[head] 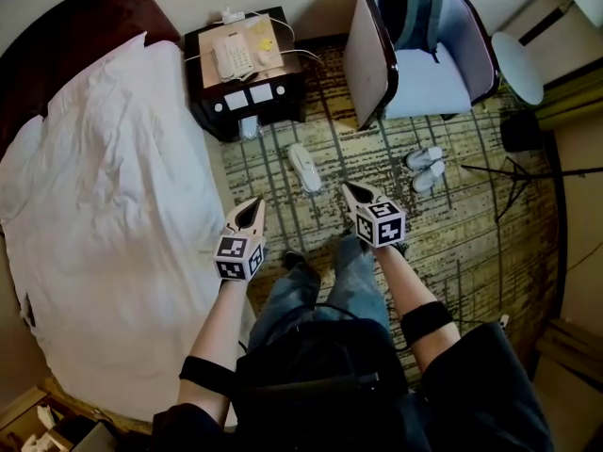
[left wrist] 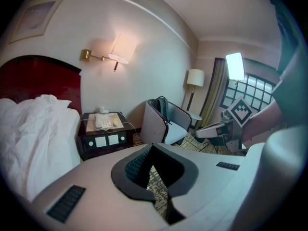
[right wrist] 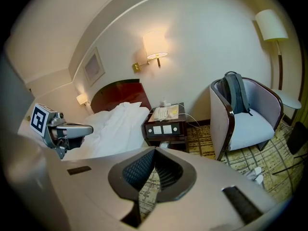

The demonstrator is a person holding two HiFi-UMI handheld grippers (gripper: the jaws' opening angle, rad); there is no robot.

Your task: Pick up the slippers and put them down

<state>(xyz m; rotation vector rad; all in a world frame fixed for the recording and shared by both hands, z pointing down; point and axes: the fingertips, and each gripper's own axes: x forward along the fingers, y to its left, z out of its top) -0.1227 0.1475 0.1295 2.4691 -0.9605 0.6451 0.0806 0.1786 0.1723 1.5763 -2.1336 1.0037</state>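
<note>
Head view gives you the whole layout: a white pair of slippers (head: 424, 169) lies on the patterned carpet (head: 471, 252) just in front of the armchair (head: 424, 73) at the far right, and another white slipper (head: 303, 168) lies further left, near the nightstand (head: 247, 88). Your left claw (head: 252, 207) and right claw (head: 351, 192) both hover above the carpet, short of either, each with its jaws closed together on nothing. That, I judge, is the first hazard: come down with the jaws closed and you only nudge a slipper along the carpet, so open them before you descend. The slippers look thin, soft and flat, so a jaw may ride over the upper or catch the carpet instead of getting under the sole. A pinch at one edge would probably let the slipper droop and slide out. The thin dark stand (head: 520, 169) just right of the pair could snag your right arm. Right gripper view shows that pair small at its lower right edge, but the claw's own body hides the slipper by the nightstand. Left gripper view shows no slipper at all, only the nightstand, the armchair and your right claw, so steer by the head view.
</note>
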